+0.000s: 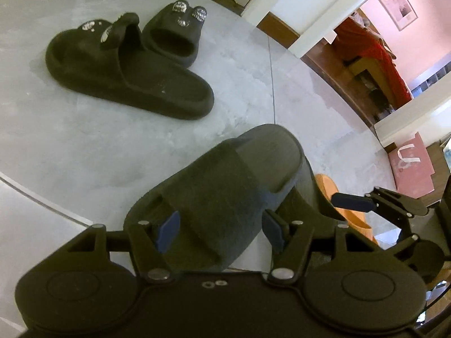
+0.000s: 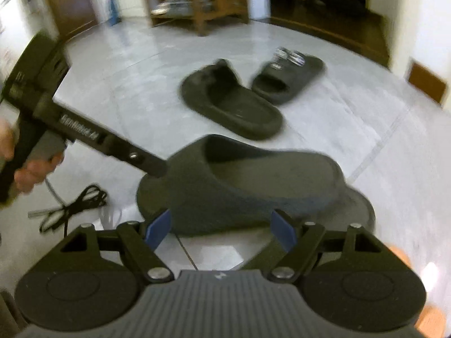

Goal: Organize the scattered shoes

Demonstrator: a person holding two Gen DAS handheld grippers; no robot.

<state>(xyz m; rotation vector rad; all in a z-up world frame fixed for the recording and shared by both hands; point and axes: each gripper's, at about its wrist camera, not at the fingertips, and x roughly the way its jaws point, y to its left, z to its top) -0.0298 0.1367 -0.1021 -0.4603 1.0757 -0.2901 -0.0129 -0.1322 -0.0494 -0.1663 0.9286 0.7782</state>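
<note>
While grey slipper point(image 1: 225, 194) sits gripped across strap in left gripper point(image 1: 222, 229), right gripper point(image 2: 222, 229) hangs wide, empty, just behind it. Black slide pair point(image 1: 126, 67) ahead on tile floor point(image 1: 84, 146). Step: carrying. Next: set down beside mate, judged.

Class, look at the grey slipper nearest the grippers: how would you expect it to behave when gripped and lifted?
The grey slipper looks thick-soled and foamy, so probably light and squashy between the pads. Its matte surface suggests little slipping. Held across the strap by the left gripper, the long toe end may droop.
</note>
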